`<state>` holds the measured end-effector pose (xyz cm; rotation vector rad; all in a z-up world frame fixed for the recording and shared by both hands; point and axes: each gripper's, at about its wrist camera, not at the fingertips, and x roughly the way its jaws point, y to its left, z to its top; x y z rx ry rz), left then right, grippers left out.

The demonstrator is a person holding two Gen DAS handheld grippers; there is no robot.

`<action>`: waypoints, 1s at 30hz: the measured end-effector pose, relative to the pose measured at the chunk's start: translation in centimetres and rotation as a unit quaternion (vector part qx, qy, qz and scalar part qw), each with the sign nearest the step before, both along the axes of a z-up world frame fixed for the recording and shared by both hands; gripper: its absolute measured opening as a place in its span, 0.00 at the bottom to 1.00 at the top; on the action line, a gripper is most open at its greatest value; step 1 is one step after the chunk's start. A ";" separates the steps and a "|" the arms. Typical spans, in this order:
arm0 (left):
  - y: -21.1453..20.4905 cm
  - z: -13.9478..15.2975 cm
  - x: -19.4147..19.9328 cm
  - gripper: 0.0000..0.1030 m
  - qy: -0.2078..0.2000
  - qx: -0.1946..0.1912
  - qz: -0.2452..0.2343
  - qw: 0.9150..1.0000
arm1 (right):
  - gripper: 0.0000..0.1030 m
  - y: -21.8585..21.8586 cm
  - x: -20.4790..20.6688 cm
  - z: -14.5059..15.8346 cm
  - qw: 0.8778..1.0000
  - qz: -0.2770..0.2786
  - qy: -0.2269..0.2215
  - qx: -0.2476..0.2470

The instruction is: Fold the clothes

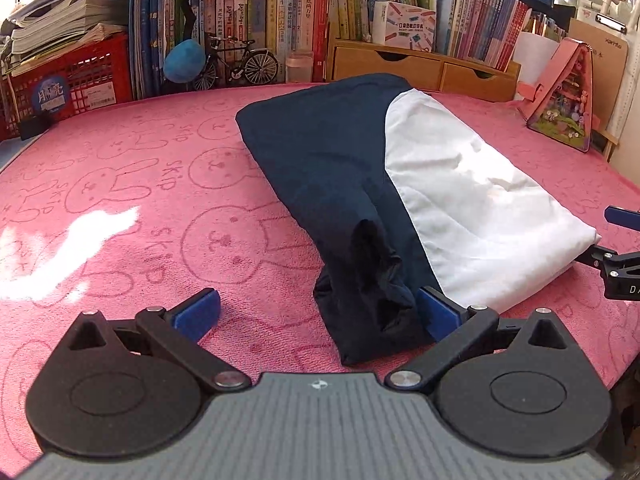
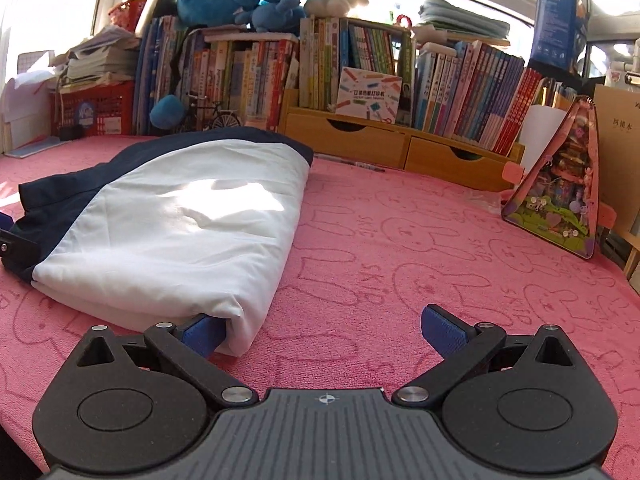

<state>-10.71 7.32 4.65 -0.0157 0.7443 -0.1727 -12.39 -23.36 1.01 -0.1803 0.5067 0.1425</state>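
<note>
A folded navy and white garment [image 1: 400, 184] lies on the pink rabbit-print cloth [image 1: 140, 200]. In the left wrist view my left gripper [image 1: 318, 314] is open, its jaws wide apart on either side of the garment's bunched navy near corner. In the right wrist view the garment [image 2: 180, 232] lies to the left. My right gripper [image 2: 324, 330] is open, its left finger [image 2: 202, 334] touching the white near corner, its right finger over bare cloth. The right gripper also shows at the right edge of the left wrist view [image 1: 616, 256].
Books [image 2: 460, 84] and wooden drawers [image 2: 400, 144] line the back. A red crate [image 1: 68, 84] stands at the back left, with a model bicycle [image 1: 236, 64] beside it. A pink triangular toy box [image 2: 560, 188] stands at the right. Sun patches lie on the cloth.
</note>
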 end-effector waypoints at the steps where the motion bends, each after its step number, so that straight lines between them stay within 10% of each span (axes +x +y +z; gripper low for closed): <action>1: 0.0 -0.1 0.0 1.00 -0.002 0.001 0.002 1.000 | 1.00 0.3 0.3 -0.1 1.000 0.008 0.000 0.003; 6: -0.7 -0.1 -0.1 1.00 -0.006 0.018 0.000 1.000 | 0.79 0.5 1.5 0.6 0.999 0.035 0.008 -0.002; 13: -0.7 -0.4 -0.3 1.00 -0.019 0.020 -0.018 0.999 | 0.86 3.0 -0.9 -1.4 0.970 0.017 -0.105 -0.218; 24: 0.5 -0.2 -1.1 1.00 -0.025 0.016 -0.024 0.999 | 0.99 5.6 -3.9 -1.7 0.925 0.062 -0.152 -0.341; 30: 0.3 -0.3 -1.3 1.00 -0.033 0.018 -0.024 0.999 | 0.98 5.5 -2.9 -1.8 0.940 0.070 -0.145 -0.301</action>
